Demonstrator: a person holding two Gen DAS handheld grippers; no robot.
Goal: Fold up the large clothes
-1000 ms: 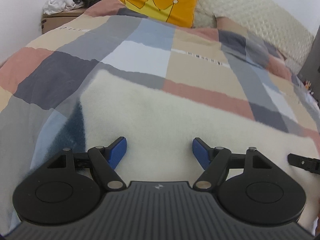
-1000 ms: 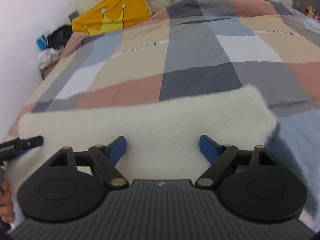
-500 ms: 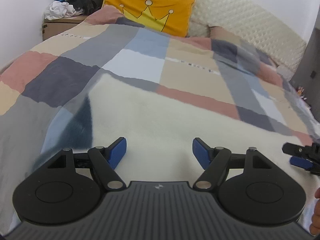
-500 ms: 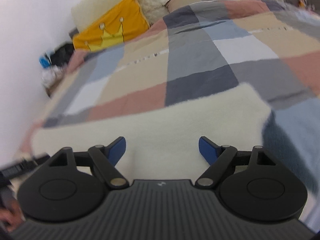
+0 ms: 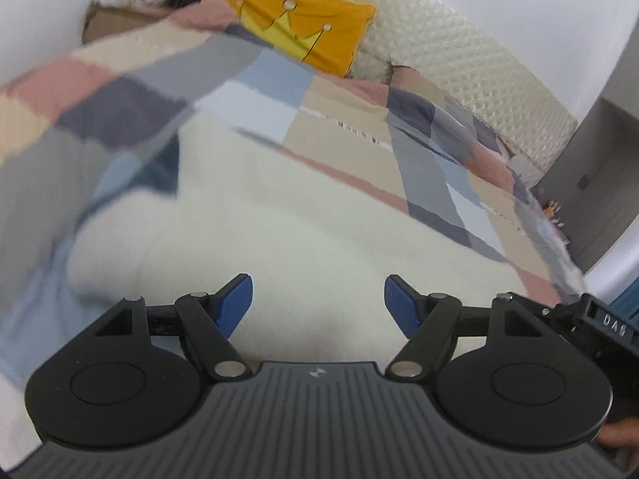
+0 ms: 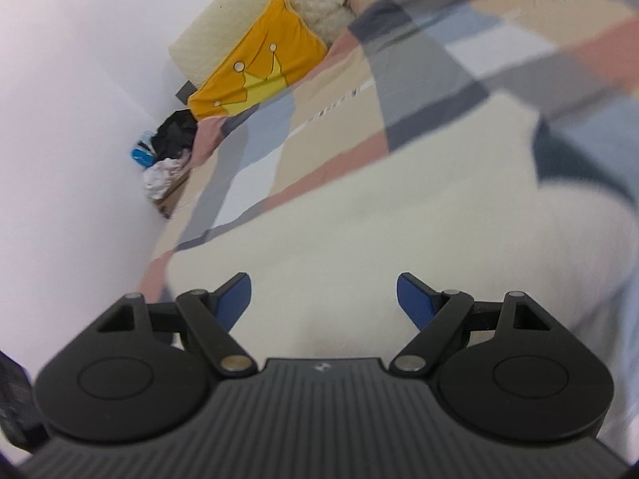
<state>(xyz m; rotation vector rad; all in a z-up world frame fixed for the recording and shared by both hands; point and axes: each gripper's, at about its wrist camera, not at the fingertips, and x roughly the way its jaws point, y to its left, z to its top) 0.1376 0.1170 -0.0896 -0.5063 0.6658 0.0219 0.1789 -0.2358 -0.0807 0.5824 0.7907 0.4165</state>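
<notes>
Two claws, left claw (image 5: pixel 318 301) and right claw (image 6: pixel 323 301), both released over one cream fleece garment (image 5: pixel 303 231).

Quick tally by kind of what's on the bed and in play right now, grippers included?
Cream fleece garment: 1
Yellow crown cushion: 1
Patchwork duvet: 1
Grippers: 2, left gripper and right gripper, both open and holding nothing
Total: 5

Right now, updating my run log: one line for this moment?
left gripper open | right gripper open | cream fleece garment on bed, unheld
</notes>
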